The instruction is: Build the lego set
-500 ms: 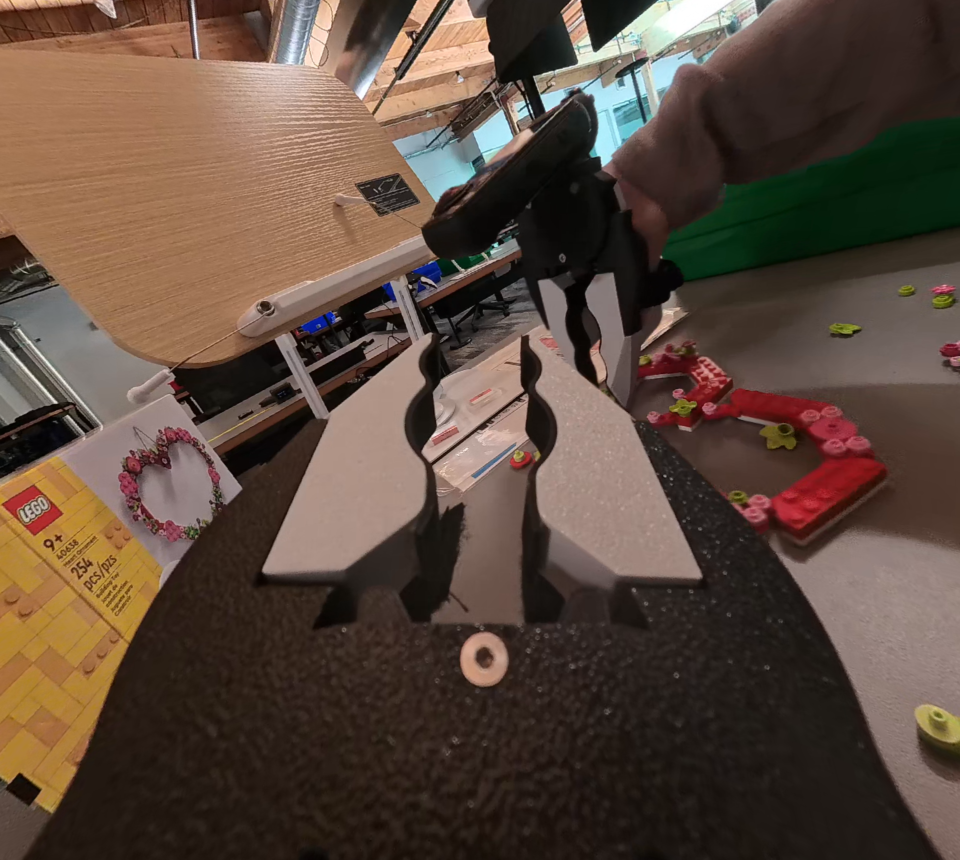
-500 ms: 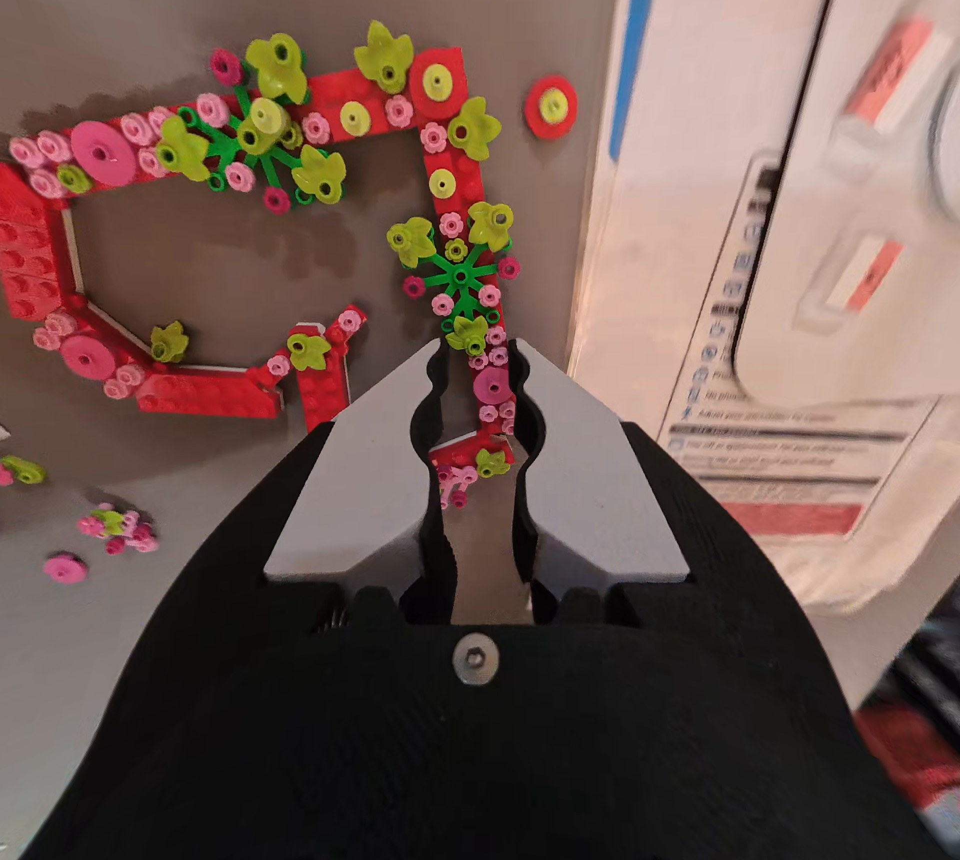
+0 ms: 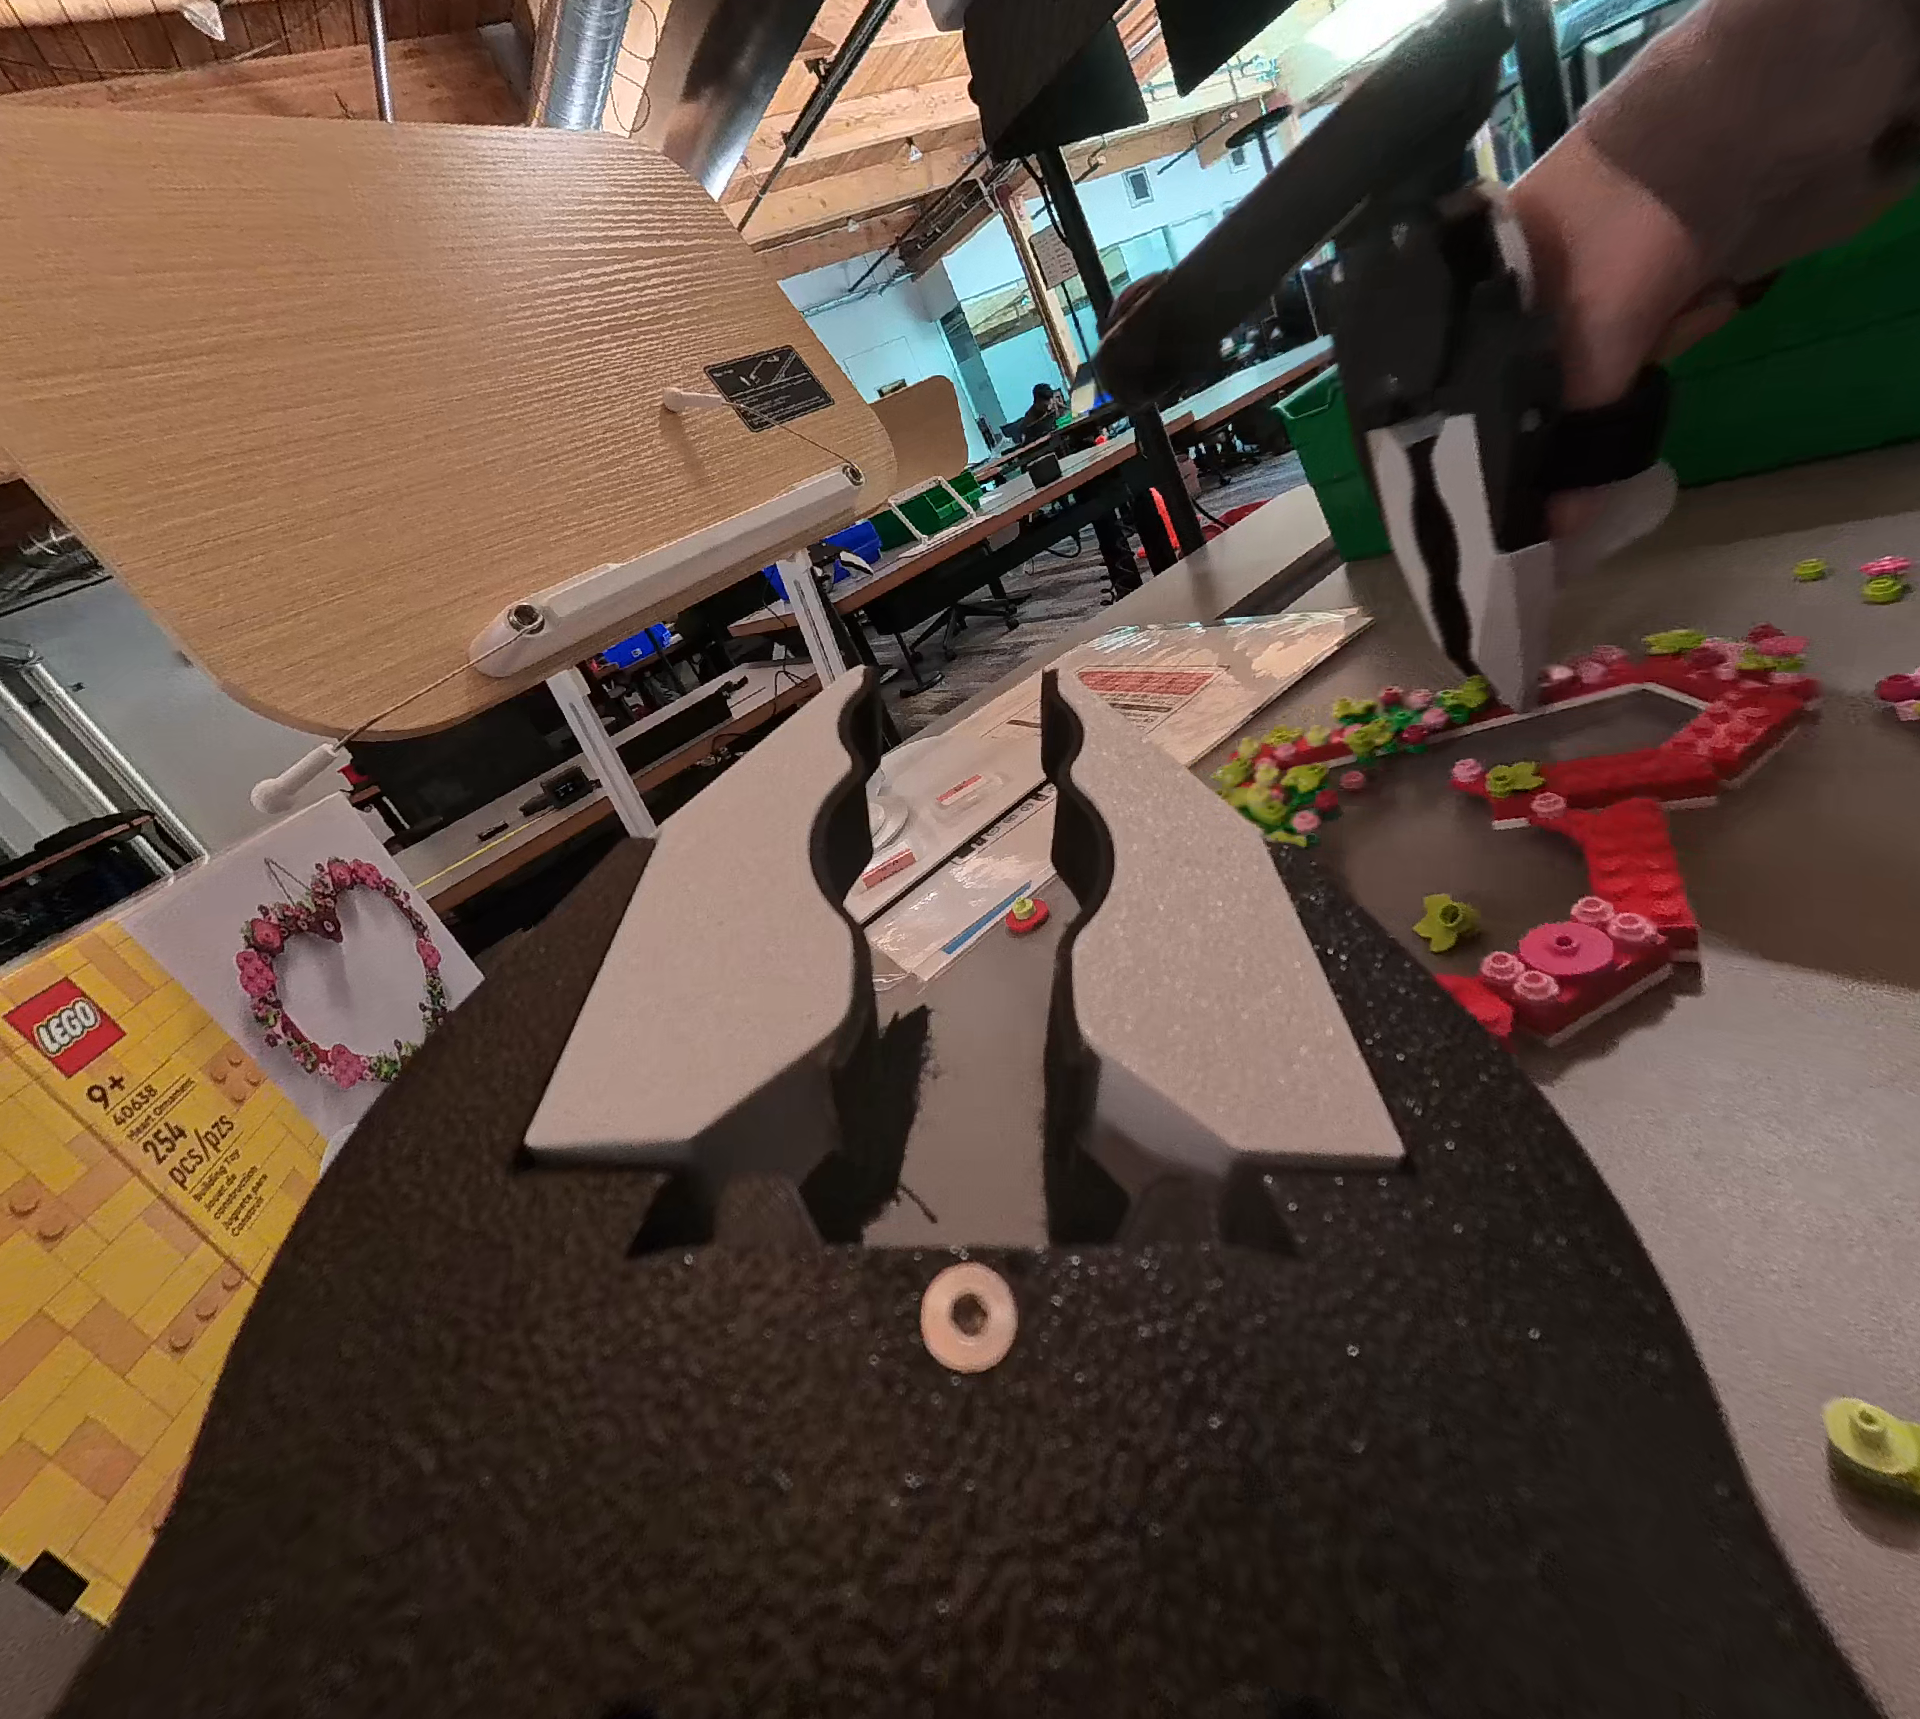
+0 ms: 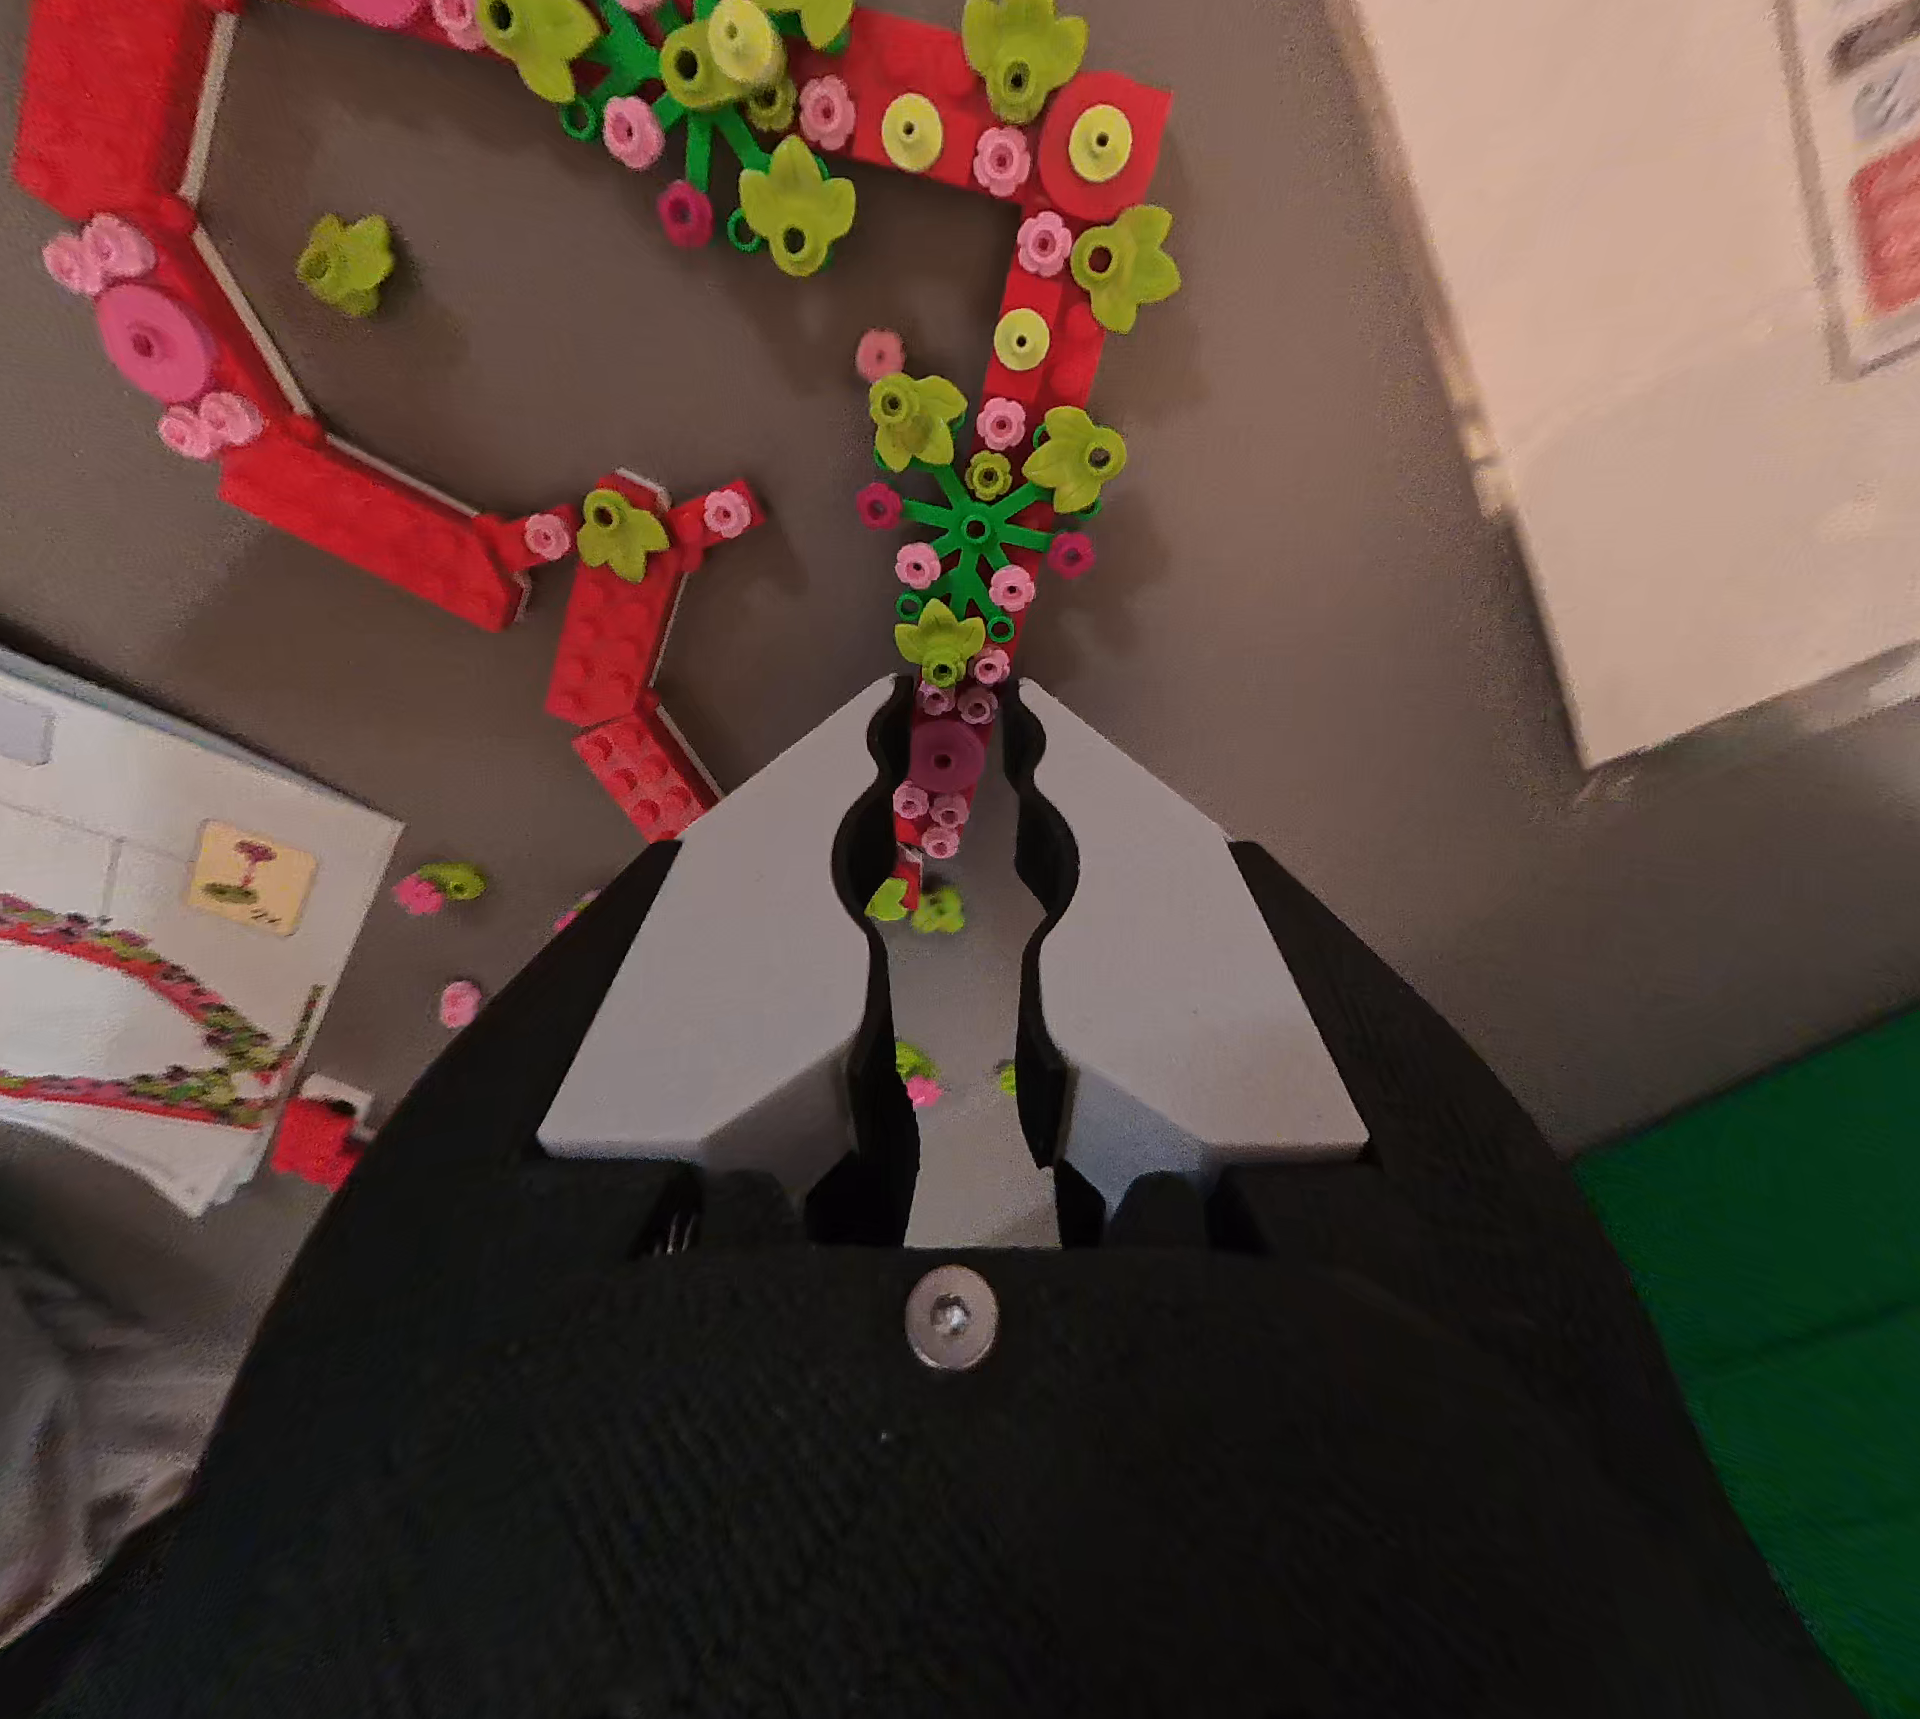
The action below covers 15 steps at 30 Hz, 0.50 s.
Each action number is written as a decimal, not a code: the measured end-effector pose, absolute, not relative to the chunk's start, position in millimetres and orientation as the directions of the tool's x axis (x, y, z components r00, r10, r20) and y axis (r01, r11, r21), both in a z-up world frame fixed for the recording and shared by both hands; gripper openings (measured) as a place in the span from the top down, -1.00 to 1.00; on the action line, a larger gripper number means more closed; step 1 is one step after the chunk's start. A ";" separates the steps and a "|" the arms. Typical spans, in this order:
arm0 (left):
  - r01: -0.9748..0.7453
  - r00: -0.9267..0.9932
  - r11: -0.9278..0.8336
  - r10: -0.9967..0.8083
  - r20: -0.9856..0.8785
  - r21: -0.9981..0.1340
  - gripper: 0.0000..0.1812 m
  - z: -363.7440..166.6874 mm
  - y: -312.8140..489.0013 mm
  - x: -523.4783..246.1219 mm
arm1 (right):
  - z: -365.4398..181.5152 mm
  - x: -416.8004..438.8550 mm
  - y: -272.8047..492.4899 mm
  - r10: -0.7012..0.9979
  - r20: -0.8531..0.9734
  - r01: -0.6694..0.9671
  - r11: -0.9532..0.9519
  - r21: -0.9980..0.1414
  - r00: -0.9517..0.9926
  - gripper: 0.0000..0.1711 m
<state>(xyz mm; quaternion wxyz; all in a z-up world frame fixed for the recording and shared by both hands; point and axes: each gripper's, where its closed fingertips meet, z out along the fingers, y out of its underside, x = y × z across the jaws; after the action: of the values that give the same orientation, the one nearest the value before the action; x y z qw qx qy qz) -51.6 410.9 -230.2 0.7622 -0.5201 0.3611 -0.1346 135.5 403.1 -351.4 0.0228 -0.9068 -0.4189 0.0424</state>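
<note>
The right gripper's fingers are standing slightly apart, straddling the narrow end of the red heart frame, with a dark pink disc and small pink flowers showing in the gap; whether the pads are actually pressing the frame's sides I cannot tell. In the left wrist view the same gripper is pointing tips down at the frame, held by a hand in a sleeve, its tips touching or just above the flowered edge.

The left gripper's fingers are standing apart with nothing between them, hovering over the grey table and aiming past the frame toward the room.

The frame is lying flat on the table, not yet closed into a full heart: one arm is carrying lime leaves, green stems and pink flowers, while the opposite red arm is mostly bare studs. A loose leaf is sitting inside the outline, and a small pink flower is lying just beside the decorated arm. An open booklet is lying to the lower left, and a white sheet to the right. A green bin edge is showing at the lower right.

In the left wrist view a yellow box is standing at the left, and a lime stud is lying on the table near the right edge.
</note>
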 end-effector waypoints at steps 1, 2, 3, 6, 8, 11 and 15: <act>-0.172 0.702 0.423 -0.580 -0.412 -0.889 0.68 -230.4 411.0 -51.4 | -351.2 136.3 396.1 0.749 -0.073 0.745 -0.663 -0.082 0.659 0.81; -0.173 0.702 0.424 -0.580 -0.413 -0.889 0.68 -230.5 410.9 -51.2 | -350.8 136.6 388.1 0.744 -0.094 0.739 -0.668 -0.080 0.662 0.79; -0.173 0.702 0.424 -0.580 -0.413 -0.889 0.68 -230.4 410.8 -51.3 | -349.1 137.6 380.7 0.747 -0.109 0.744 -0.664 -0.071 0.656 0.73; -0.177 0.702 0.425 -0.578 -0.416 -0.888 0.68 -230.4 411.2 -50.9 | -330.2 125.4 387.2 0.863 -0.041 0.845 -0.501 -0.189 0.503 0.62; -0.179 0.701 0.427 -0.576 -0.419 -0.886 0.68 -230.4 410.8 -50.6 | -314.3 98.0 391.3 0.965 0.046 0.922 -0.233 -0.309 0.259 0.56; -0.179 0.702 0.428 -0.575 -0.419 -0.886 0.68 -230.3 410.1 -51.1 | -311.0 63.1 393.5 0.974 0.215 0.948 0.137 -0.286 -0.076 0.56; -0.174 0.710 0.429 -0.569 -0.414 -0.887 0.68 -229.0 409.2 -55.2 | -329.9 33.8 402.4 0.930 0.237 0.935 0.320 -0.152 -0.280 0.57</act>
<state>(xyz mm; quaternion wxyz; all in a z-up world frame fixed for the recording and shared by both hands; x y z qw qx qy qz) -55.2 409.2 -229.0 0.7655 -0.5186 0.3582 -0.1292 33.8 402.4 -329.9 0.1422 -0.5831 -0.7998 -0.0084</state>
